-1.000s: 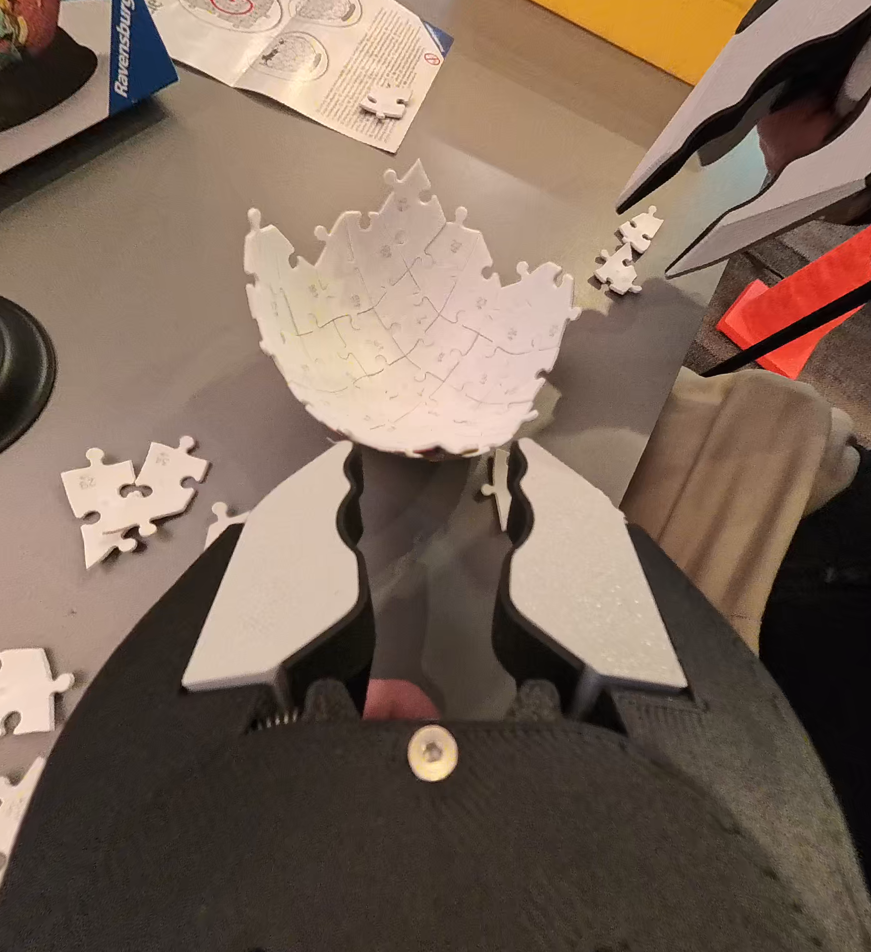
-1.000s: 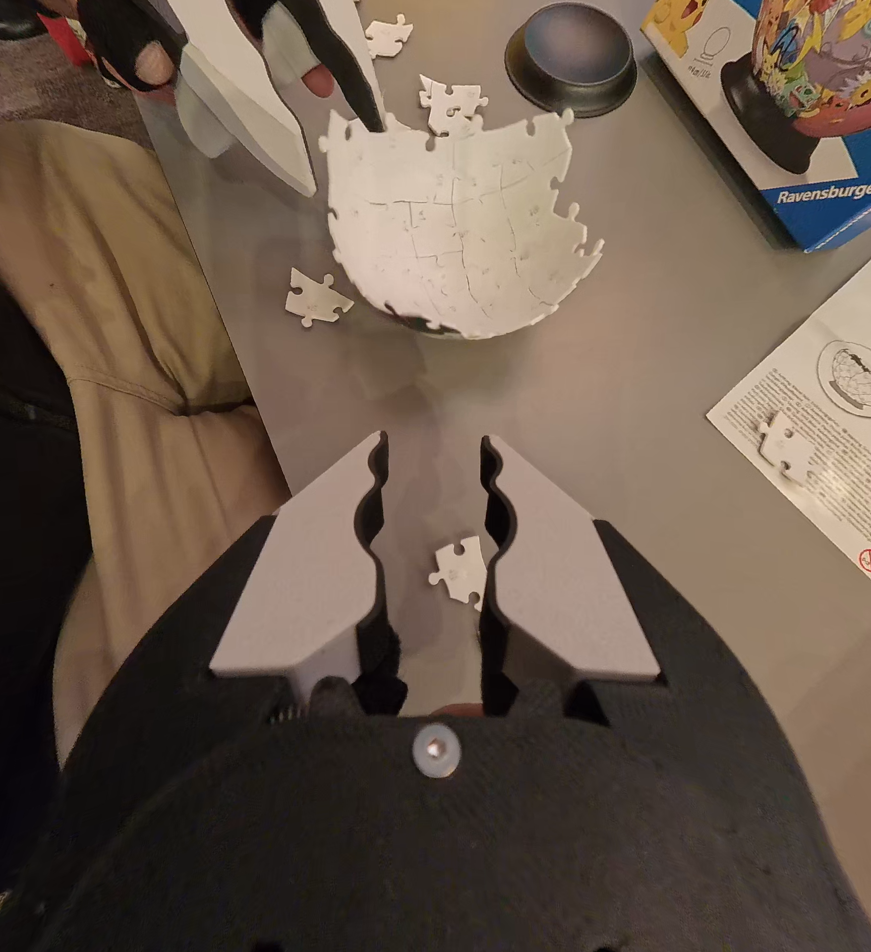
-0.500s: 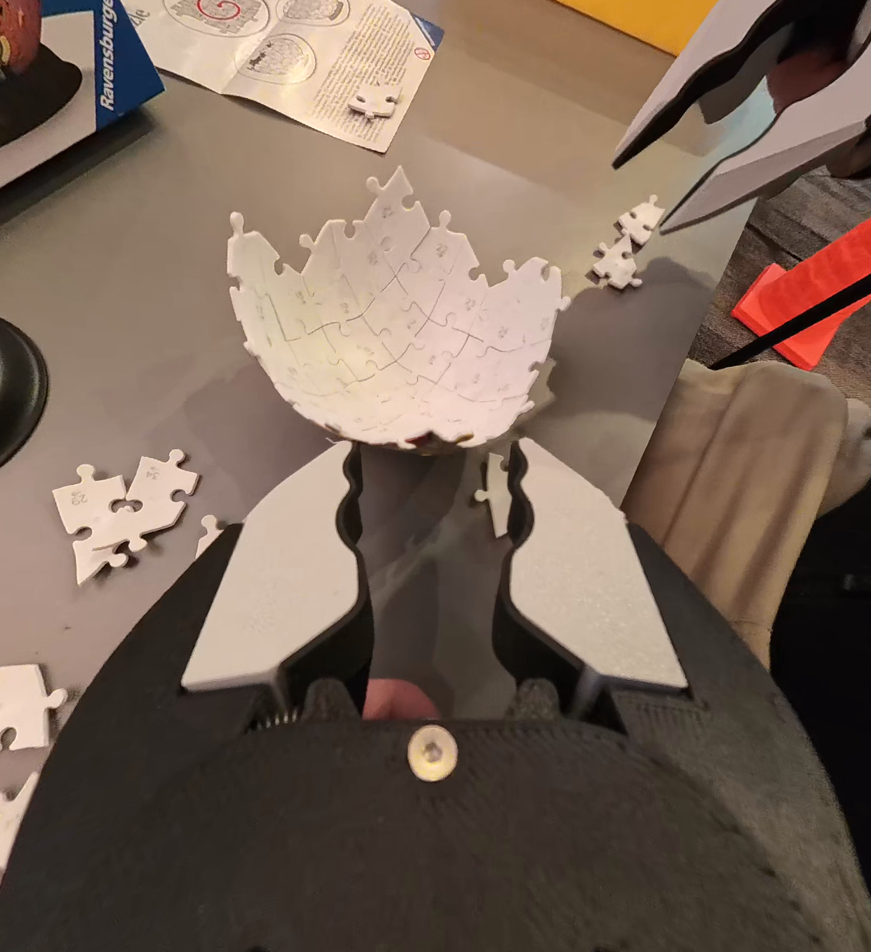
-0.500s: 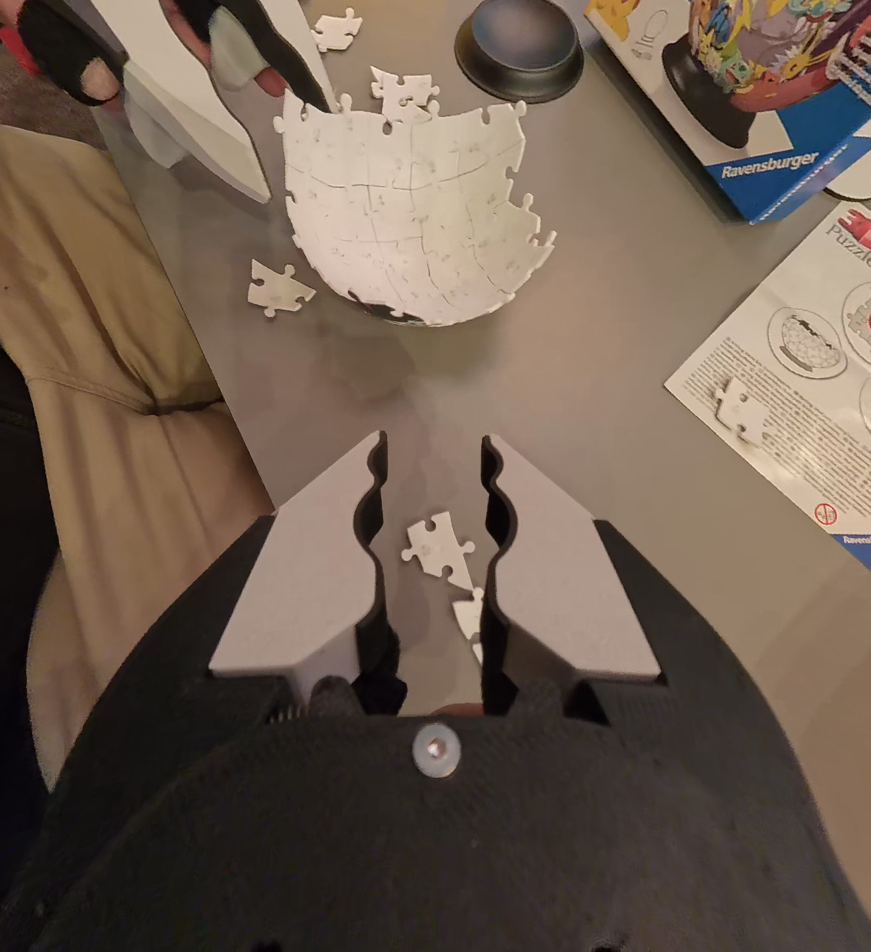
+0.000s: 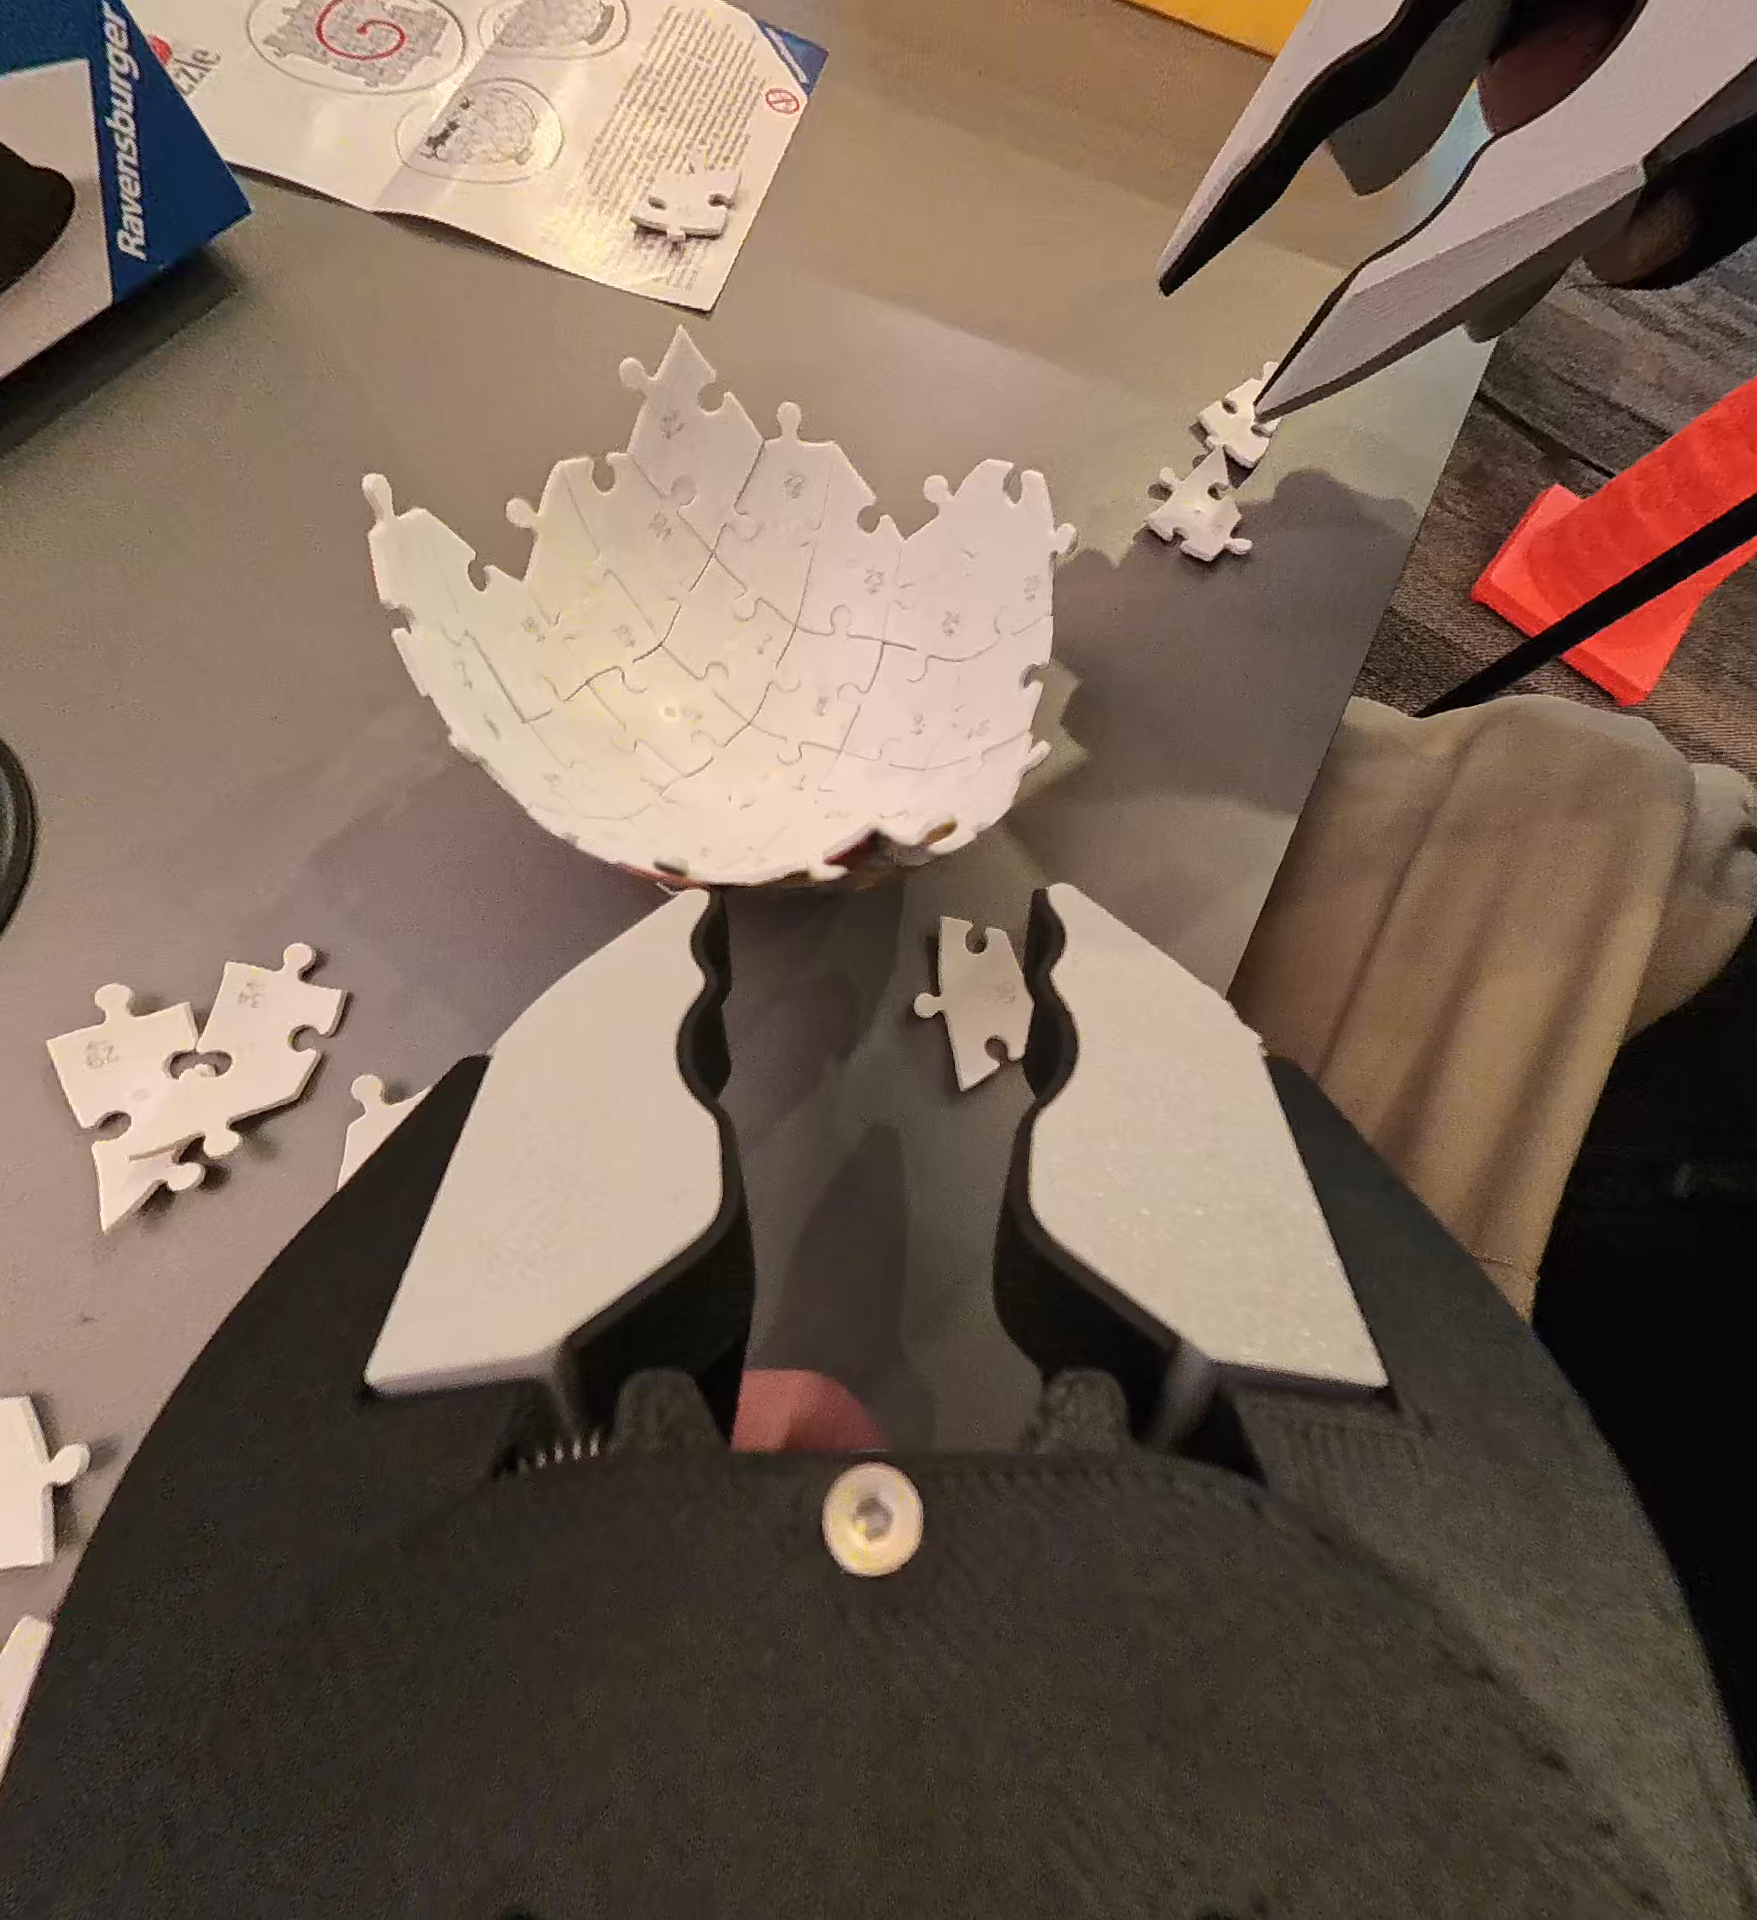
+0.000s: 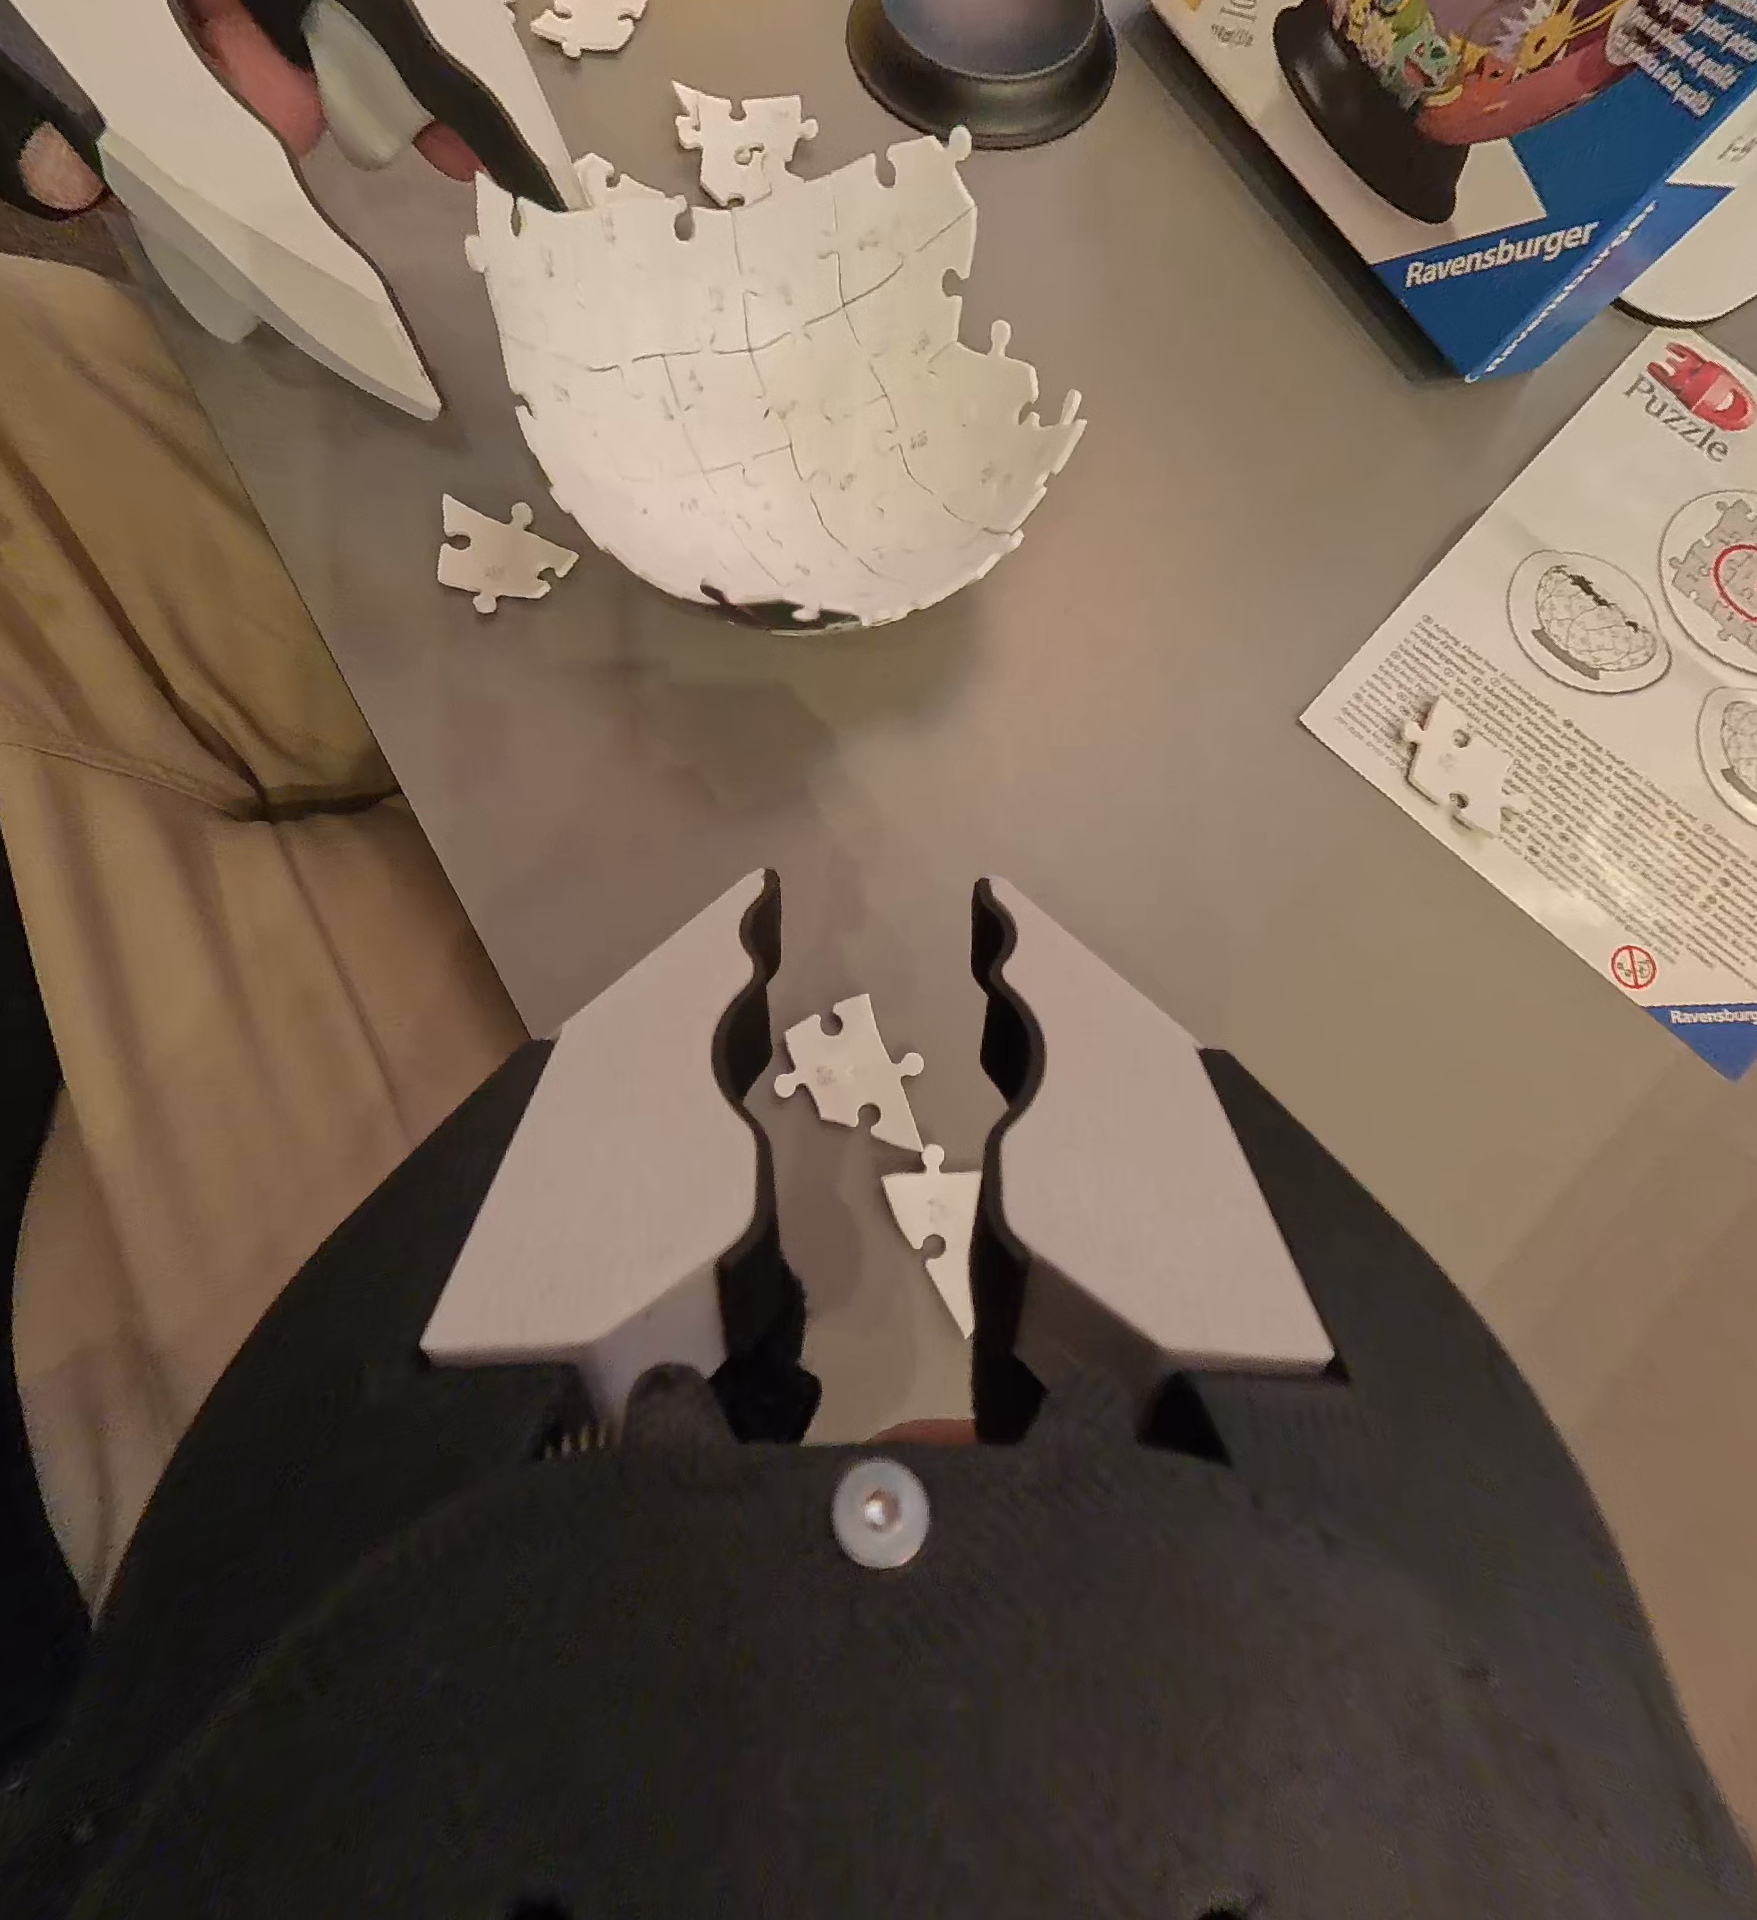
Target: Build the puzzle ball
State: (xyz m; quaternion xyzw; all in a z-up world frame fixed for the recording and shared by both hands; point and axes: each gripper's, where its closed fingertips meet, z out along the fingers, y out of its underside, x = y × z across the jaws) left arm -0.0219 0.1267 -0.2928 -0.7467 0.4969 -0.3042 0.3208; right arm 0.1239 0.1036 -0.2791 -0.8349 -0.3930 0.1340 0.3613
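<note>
Pieces (image 5: pixel 193 1070) and half-built ball (image 5: pixel 718 665) lie on grey table (image 6: pixel 1113 831).

White puzzle bowl (image 5: pixel 728 665) (blank inside); grey table (image 5: pixel 230 520).

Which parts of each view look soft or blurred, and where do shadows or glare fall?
Left wrist view: the half-built puzzle ball is sharp; the instruction sheet is slightly soft with pale glare; shadow lies on the table right of the ball. Right wrist view: the loose piece is sharp; a faint shadow sits before the ball.
</note>
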